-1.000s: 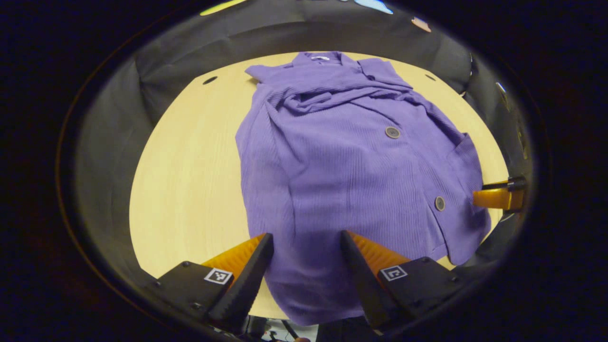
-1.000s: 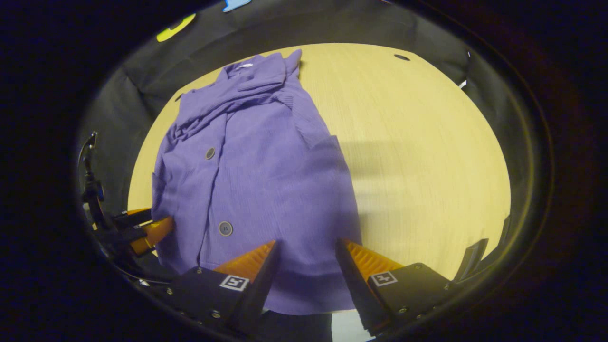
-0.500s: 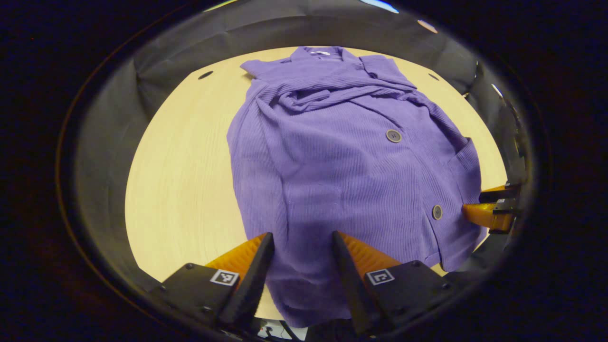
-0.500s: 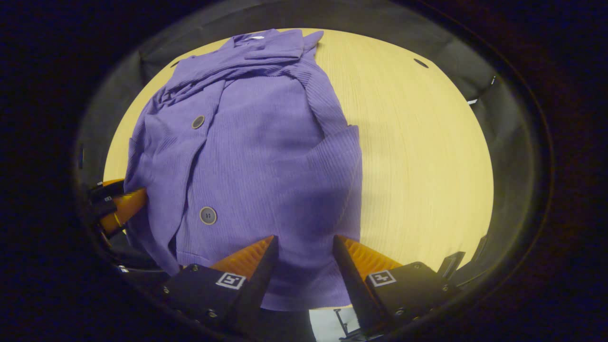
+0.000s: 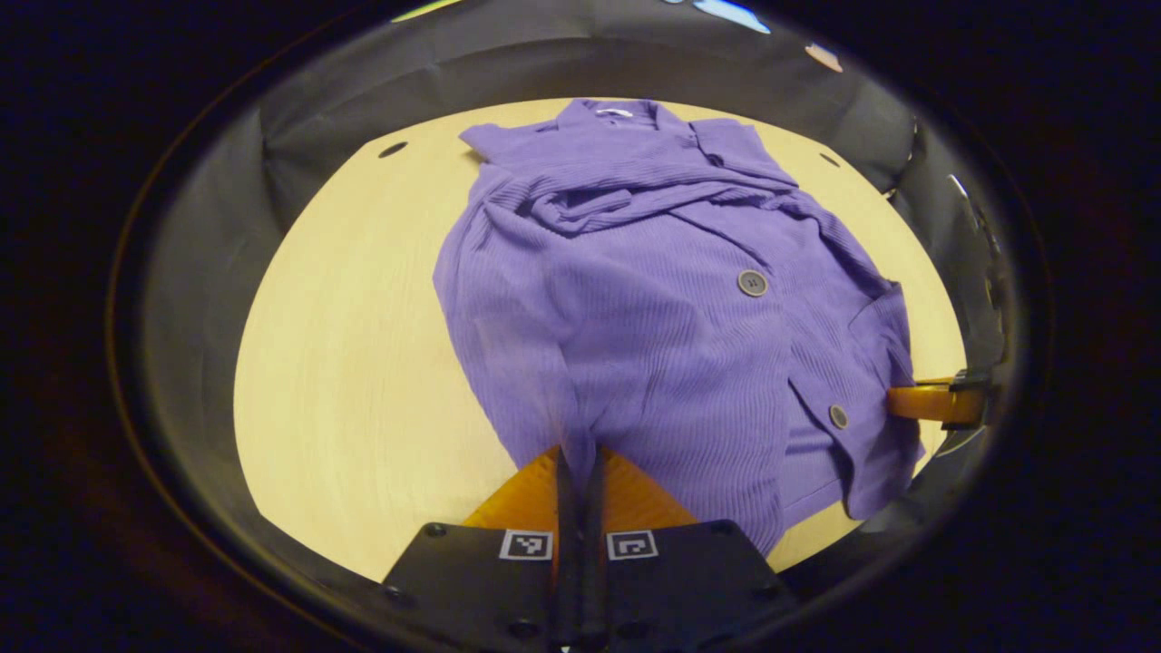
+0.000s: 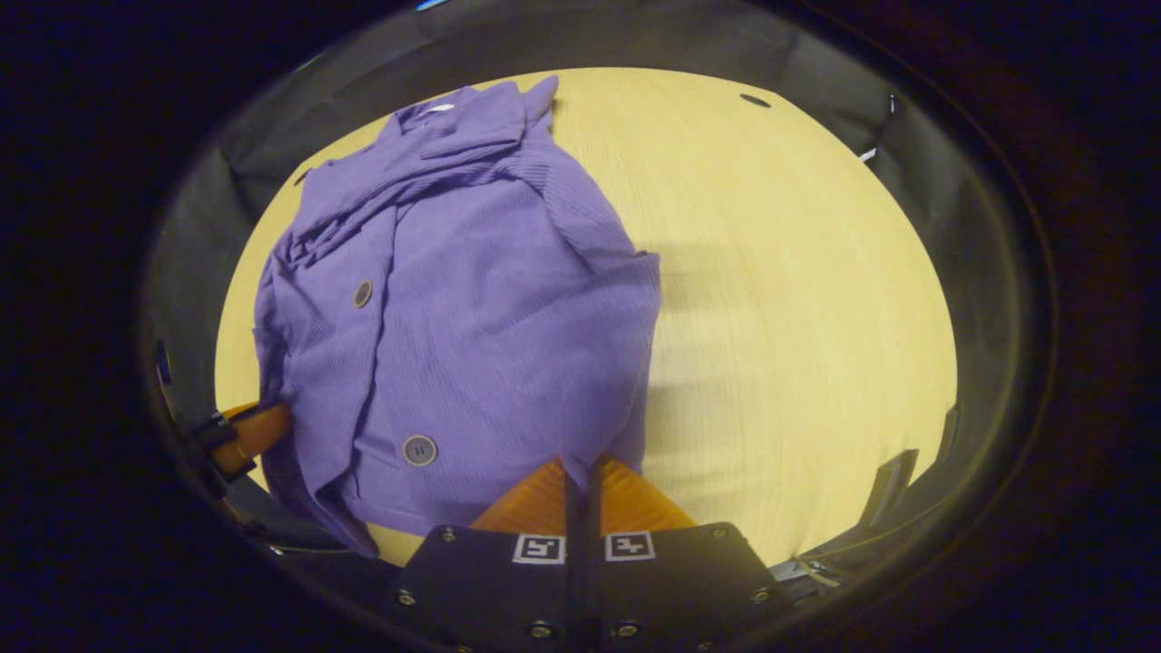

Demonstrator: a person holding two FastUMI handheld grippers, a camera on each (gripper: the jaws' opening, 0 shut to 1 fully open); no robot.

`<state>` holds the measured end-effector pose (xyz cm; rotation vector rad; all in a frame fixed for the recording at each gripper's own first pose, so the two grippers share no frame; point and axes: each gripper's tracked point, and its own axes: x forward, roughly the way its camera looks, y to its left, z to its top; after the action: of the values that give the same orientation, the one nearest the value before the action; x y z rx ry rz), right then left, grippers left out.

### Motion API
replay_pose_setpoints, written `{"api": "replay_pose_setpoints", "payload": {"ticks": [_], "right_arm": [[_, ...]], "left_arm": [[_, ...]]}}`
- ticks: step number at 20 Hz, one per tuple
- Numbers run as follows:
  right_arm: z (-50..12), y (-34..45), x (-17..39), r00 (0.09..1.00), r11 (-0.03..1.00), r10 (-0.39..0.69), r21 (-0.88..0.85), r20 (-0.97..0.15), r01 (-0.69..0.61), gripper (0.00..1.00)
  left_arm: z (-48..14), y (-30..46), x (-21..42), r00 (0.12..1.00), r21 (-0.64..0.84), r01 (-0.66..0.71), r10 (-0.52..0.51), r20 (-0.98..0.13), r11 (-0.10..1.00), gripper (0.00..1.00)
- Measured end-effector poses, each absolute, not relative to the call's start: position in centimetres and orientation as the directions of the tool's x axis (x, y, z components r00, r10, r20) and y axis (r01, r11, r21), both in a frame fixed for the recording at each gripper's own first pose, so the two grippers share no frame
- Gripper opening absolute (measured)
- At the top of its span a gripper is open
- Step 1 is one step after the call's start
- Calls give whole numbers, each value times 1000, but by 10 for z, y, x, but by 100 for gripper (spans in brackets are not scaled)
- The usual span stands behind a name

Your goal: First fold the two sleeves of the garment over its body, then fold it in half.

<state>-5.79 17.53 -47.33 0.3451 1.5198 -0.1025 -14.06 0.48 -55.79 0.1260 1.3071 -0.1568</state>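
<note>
Left gripper [image 5: 580, 458]: jaws closed together, pinching the near hem of the purple garment [image 5: 653, 308] at its left corner. Cloth bunches up into the pinch and rises off the table [image 5: 345, 363] there.

Garment: lies flat on the wooden table, long axis running straight away from both grippers, hem nearest, collar [image 5: 612, 113] at the far end. Both sleeves [image 5: 617, 186] are already crossed over the chest below the collar. Two buttons [image 5: 751, 283] face up along the front.

Right gripper [image 6: 580, 472]: jaws likewise closed, clamped on the hem at the right corner in the right gripper view; garment [image 6: 453, 299] stretches away up and to the left from it. In the left gripper view the right gripper [image 5: 934, 402] shows at the far right, at the garment's edge.

Judgement: sleeve step looks done; the fold in half is in hand. Each gripper has its own hem corner, neither nearer the collar than the other. The coming move likely calls for both to carry the hem forward along the long axis, level and together, to land it on the collar end.
</note>
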Motion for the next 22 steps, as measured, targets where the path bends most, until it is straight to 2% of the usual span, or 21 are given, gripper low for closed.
{"api": "replay_pose_setpoints", "payload": {"ticks": [3, 10, 22], "right_arm": [[-459, 185, -40, 104, 926, 186, 209, -977, 313, 2], [-427, 196, 39, 222, 904, 243, 304, -944, 302, 2], [-404, 172, 189, 406, 876, 226, 367, -885, 312, 0]], "left_arm": [[-546, 5, -128, 285, -16, 165, -63, -956, 986, 7], [-522, -1, -79, 347, -47, 150, -97, -933, 988, 7], [-485, -6, 68, 497, -78, 114, -125, -858, 990, 7]]}}
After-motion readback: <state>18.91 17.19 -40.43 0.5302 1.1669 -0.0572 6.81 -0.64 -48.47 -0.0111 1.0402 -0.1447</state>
